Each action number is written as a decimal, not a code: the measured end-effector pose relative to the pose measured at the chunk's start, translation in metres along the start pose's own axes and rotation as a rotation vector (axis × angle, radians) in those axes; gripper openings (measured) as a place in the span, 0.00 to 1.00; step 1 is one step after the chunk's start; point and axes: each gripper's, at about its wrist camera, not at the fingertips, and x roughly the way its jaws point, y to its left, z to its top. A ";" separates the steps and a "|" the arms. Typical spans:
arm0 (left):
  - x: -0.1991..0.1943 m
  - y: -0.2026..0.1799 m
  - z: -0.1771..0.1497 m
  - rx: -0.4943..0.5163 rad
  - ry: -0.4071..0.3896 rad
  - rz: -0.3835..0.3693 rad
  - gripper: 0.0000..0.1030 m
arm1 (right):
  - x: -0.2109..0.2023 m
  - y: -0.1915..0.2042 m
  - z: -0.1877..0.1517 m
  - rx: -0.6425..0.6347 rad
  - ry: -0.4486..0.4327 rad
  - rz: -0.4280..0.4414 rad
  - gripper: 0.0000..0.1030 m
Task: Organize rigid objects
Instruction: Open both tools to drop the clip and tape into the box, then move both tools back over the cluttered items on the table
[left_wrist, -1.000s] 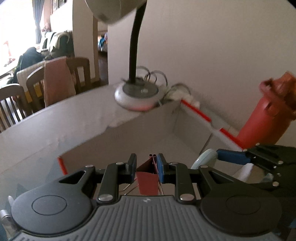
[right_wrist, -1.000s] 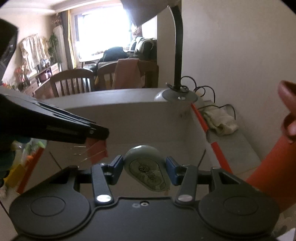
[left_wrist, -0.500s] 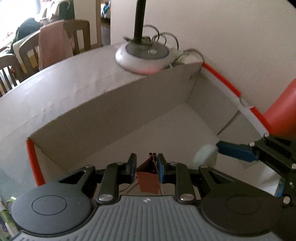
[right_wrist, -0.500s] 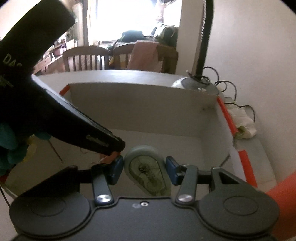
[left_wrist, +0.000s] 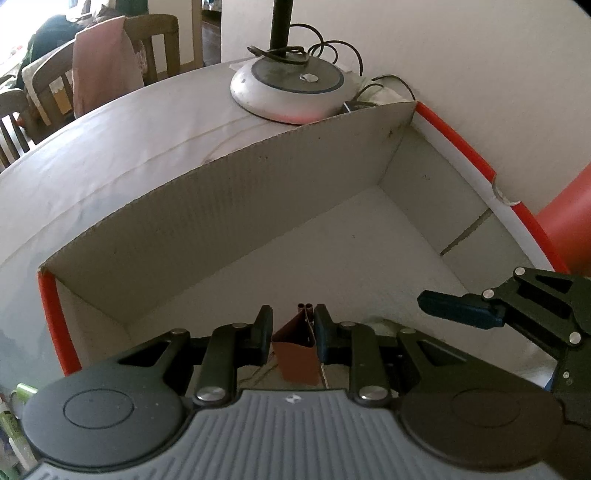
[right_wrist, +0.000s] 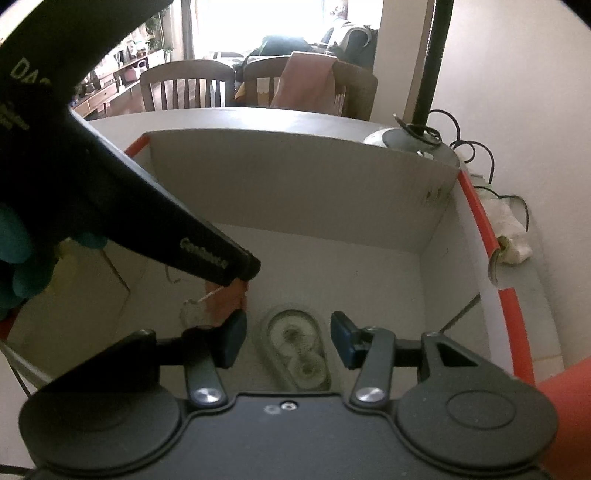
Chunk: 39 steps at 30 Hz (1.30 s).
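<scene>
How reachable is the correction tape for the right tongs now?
Probably yes: the correction tape lies on the cardboard box floor between the open right tongs, nothing covering it; left tongs sit close beside.

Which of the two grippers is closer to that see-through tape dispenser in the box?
The right gripper: the tape dispenser lies in the cardboard box between its open fingers, untouched. The left gripper, beside it, is shut on a red binder clip.
</scene>
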 end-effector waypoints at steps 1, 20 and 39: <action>0.001 -0.001 0.002 0.003 0.002 0.003 0.22 | -0.001 0.000 -0.001 0.003 0.001 0.002 0.51; -0.044 -0.003 -0.026 0.027 -0.103 0.024 0.23 | -0.029 -0.012 -0.002 0.116 -0.064 0.033 0.65; -0.149 0.024 -0.088 -0.010 -0.288 0.033 0.39 | -0.089 0.042 0.003 0.207 -0.187 0.057 0.78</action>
